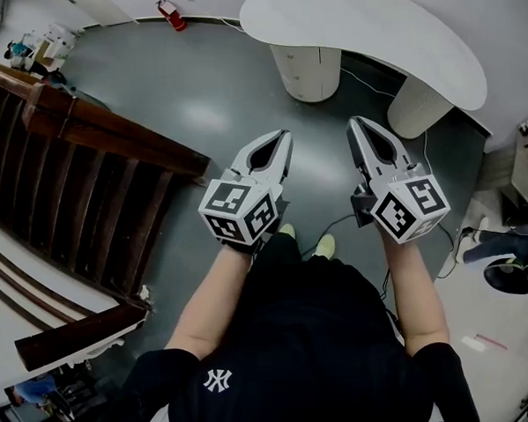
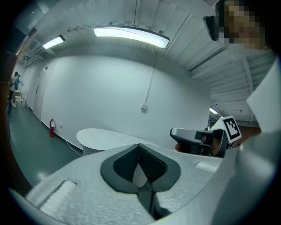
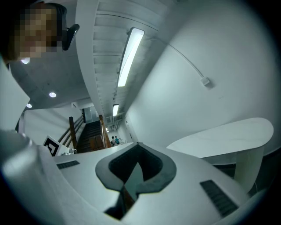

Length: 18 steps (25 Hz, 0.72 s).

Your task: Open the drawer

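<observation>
The person is holding the left gripper [image 1: 284,138] and the right gripper [image 1: 357,124] out in front, both with jaws pressed together on nothing. No drawer is showing plainly; I am guessing it is sitting in the round white cabinet [image 1: 308,71] under the white table [image 1: 369,24] ahead, so walking up close and opening one gripper before reaching is the way to go. A wooden stair rail [image 1: 92,126] is running along the left, and a thin cable [image 1: 335,221] is lying by the feet, waiting to trip someone.
</observation>
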### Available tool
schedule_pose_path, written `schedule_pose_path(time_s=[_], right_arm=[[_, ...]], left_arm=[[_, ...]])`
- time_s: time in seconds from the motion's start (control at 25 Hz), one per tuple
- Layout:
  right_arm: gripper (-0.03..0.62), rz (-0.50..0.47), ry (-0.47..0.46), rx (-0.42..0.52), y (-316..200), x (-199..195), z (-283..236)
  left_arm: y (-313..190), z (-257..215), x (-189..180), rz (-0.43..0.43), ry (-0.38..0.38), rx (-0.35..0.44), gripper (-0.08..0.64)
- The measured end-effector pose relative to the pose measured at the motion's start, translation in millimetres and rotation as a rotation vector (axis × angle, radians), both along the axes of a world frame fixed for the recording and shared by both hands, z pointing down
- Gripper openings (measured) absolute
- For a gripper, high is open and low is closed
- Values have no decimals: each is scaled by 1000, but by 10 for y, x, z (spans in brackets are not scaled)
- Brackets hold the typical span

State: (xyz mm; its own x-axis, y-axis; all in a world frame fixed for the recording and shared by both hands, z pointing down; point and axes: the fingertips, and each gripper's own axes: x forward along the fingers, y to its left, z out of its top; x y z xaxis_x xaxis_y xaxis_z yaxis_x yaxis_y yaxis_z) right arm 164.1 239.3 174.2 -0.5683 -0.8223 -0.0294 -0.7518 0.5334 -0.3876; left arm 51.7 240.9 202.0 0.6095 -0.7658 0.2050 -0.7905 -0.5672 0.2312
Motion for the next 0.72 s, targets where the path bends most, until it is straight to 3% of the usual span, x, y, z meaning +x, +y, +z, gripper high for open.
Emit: schedule_pose_path(time_s=[0.36,0.72], right_arm=[[15,-26,25,-28,-489,-209,165],[15,-17,76,-66,-1667,-523,363]], left_arm=[[-506,171,-69,7,1,-25,9],[-1752,500,-226,40,-26,-34,9]])
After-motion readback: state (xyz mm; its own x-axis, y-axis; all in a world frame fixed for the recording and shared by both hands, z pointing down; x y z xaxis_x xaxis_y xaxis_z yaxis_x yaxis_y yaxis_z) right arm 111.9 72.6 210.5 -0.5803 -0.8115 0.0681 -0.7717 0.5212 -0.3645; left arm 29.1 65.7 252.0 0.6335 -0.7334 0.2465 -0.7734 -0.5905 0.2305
